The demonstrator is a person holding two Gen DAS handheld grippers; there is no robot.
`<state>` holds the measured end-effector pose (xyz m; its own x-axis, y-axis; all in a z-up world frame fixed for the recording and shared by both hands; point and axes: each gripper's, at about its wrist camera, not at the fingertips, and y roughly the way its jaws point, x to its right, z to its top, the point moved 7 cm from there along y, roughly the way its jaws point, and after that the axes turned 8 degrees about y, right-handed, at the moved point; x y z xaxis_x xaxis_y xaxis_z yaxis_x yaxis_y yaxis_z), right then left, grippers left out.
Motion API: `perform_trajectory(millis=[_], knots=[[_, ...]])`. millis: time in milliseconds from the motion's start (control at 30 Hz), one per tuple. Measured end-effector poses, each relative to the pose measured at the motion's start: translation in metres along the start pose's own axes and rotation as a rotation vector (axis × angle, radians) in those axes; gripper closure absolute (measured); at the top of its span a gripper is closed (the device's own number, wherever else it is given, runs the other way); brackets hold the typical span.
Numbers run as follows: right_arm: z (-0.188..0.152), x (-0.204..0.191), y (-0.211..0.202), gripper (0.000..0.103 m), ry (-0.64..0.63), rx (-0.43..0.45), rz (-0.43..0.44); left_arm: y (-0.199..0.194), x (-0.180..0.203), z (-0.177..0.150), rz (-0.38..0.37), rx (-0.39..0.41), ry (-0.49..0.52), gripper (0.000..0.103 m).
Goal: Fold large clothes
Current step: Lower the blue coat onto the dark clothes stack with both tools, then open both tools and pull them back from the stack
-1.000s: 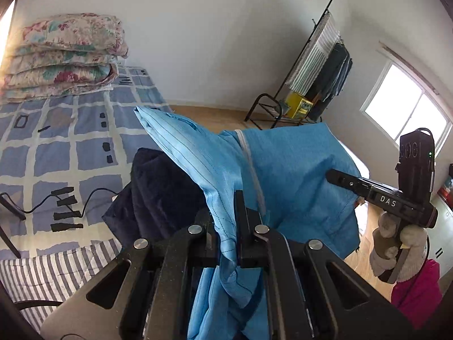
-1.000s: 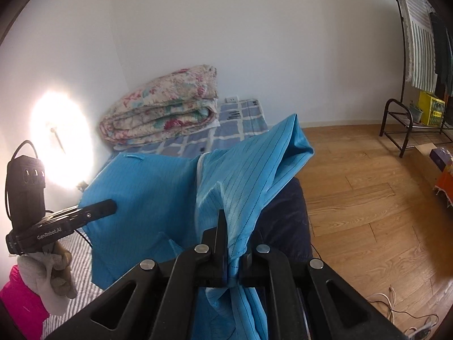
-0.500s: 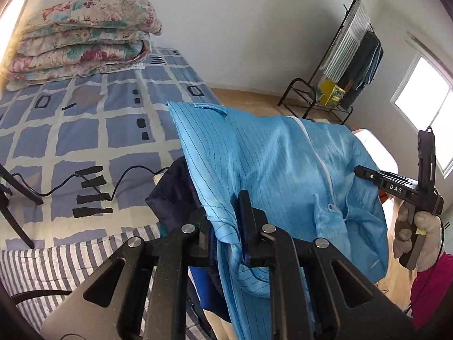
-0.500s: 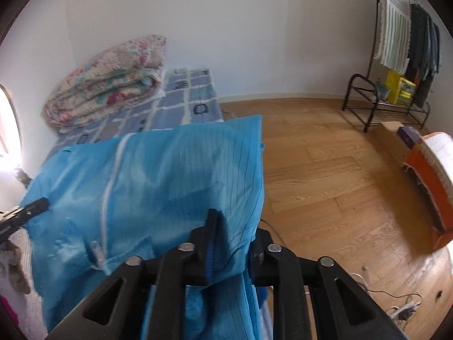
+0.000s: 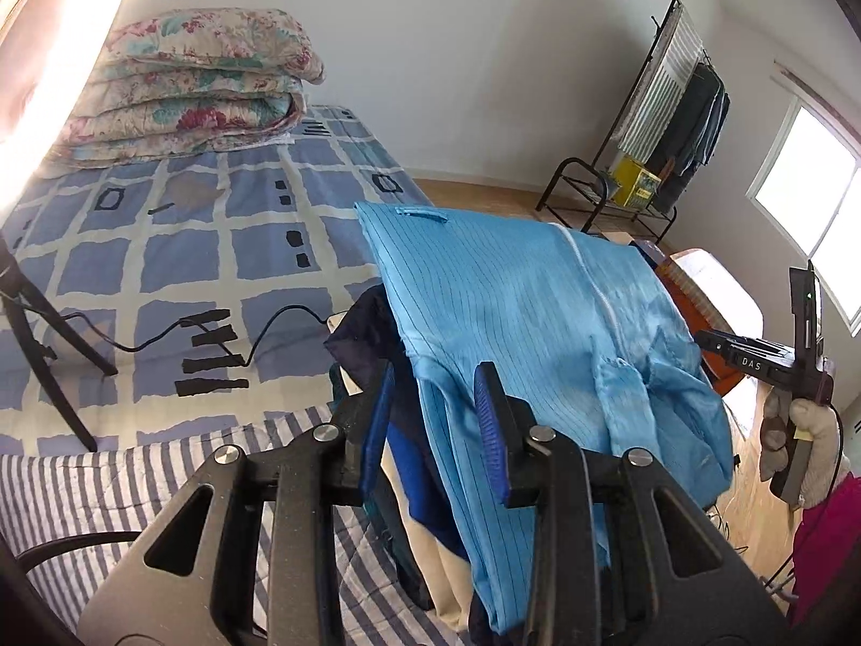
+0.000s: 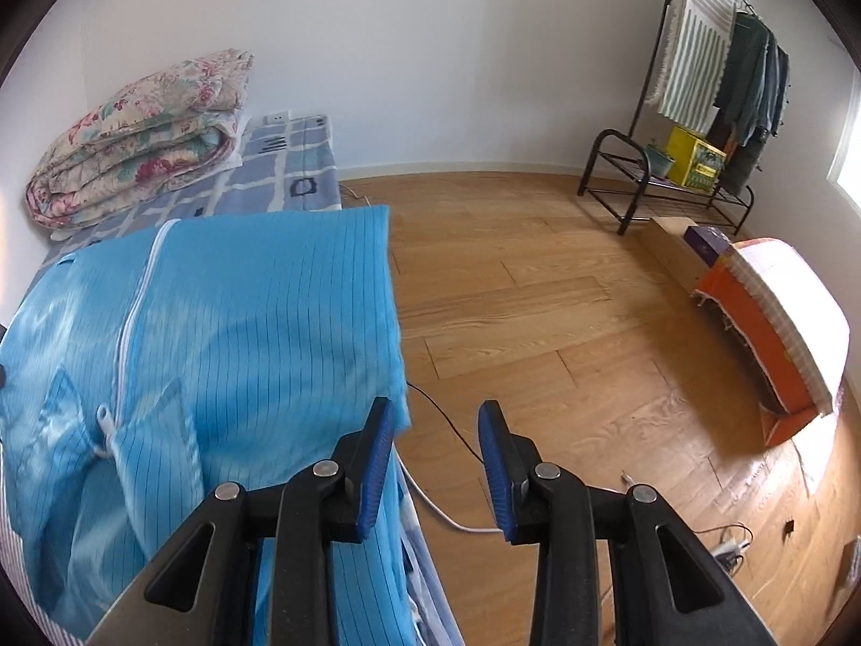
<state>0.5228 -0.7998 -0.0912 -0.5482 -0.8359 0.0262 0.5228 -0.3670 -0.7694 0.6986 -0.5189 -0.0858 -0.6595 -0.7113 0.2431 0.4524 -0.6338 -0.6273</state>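
Gripper, left (image 5: 438, 404): we record its jaws parting at this moment, where a second ago they were pinched on the cloth. A fold of the blue garment (image 5: 516, 323) hangs loosely between the pads, no longer pressed.

Gripper, right (image 6: 438, 441): we note a moderate gap with bare floor showing through it. The cloth edge it clamped a second ago now lies against the outside of its left finger (image 6: 376, 452) only; nothing is held.

Blue garment (image 6: 226, 323): a pinstriped, zip-fronted item that we list as laid down. A second ago it hung bunched in the air between both tools; now it is spread flat and roughly squared over a pile of dark clothes (image 5: 371, 334) at the near edge of the bed (image 5: 161, 247), with its lower part draping over the side.

Reading for the task: we judge this fold delivered and let go. Both tools look free to draw back, and the draped lower part likely still wants smoothing or another fold.
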Motion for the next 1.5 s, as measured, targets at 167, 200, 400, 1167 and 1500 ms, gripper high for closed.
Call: perform_trajectory(millis=[167, 200, 400, 1167, 1500], knots=[[-0.010, 0.006, -0.033, 0.071, 0.018, 0.035, -0.008, -0.034, 0.004, -0.008, 0.004, 0.026, 0.007, 0.073], [-0.012, 0.005, -0.040, 0.071, 0.021, 0.041, -0.003, -0.045, 0.007, -0.011, 0.005, 0.034, 0.009, 0.073], [-0.034, -0.007, -0.100, 0.071, 0.016, 0.087, 0.026, -0.105, 0.031, -0.028, 0.022, 0.067, 0.063, 0.073], [-0.172, -0.052, -0.381, 0.068, -0.054, 0.272, 0.284, -0.386, 0.147, -0.135, 0.140, 0.245, 0.224, 0.073], [-0.267, -0.061, -0.411, 0.062, -0.030, 0.309, 0.342, -0.411, 0.158, -0.220, 0.153, 0.209, 0.194, 0.072]])
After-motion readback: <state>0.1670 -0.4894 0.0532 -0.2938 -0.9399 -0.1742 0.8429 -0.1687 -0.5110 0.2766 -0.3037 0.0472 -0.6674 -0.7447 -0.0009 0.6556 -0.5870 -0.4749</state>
